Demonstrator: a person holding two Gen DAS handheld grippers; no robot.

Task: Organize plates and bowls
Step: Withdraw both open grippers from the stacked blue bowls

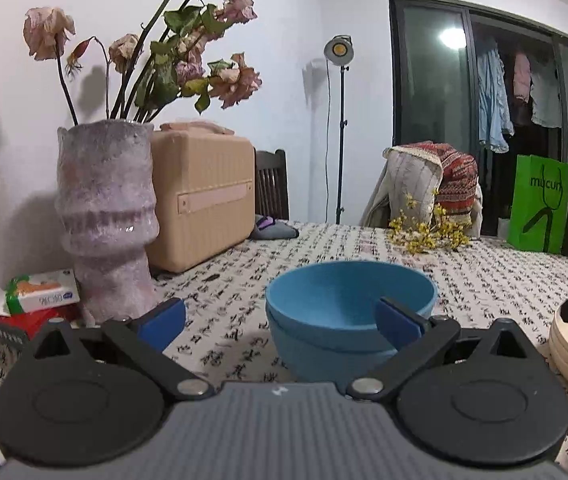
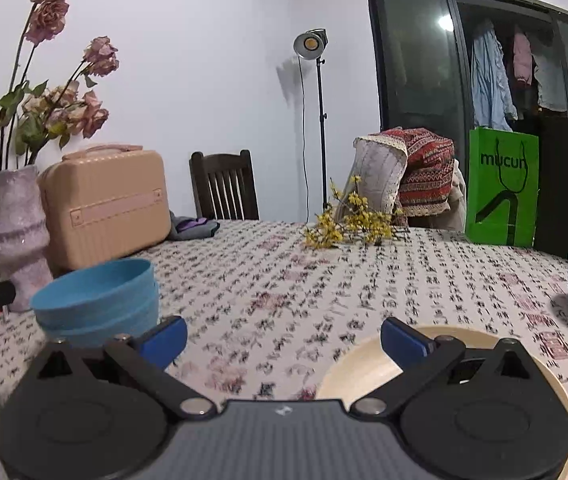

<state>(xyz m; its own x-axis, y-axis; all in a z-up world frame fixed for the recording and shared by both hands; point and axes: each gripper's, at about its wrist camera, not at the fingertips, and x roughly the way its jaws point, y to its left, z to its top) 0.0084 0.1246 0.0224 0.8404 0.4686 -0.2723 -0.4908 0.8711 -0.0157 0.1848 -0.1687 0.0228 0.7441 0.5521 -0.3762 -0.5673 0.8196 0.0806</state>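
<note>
left gripper (image 1: 280, 324) level, spread wide | at stacked blue bowls (image 1: 340, 320)

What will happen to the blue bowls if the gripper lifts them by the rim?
The blue bowls look like two nested ones, so lifting by the top rim might bring up only the upper bowl. They look matte and plastic-like, so probably light and not very slippery. The left gripper is open with one finger over the rim, so a one-sided pinch may tilt them.
</note>
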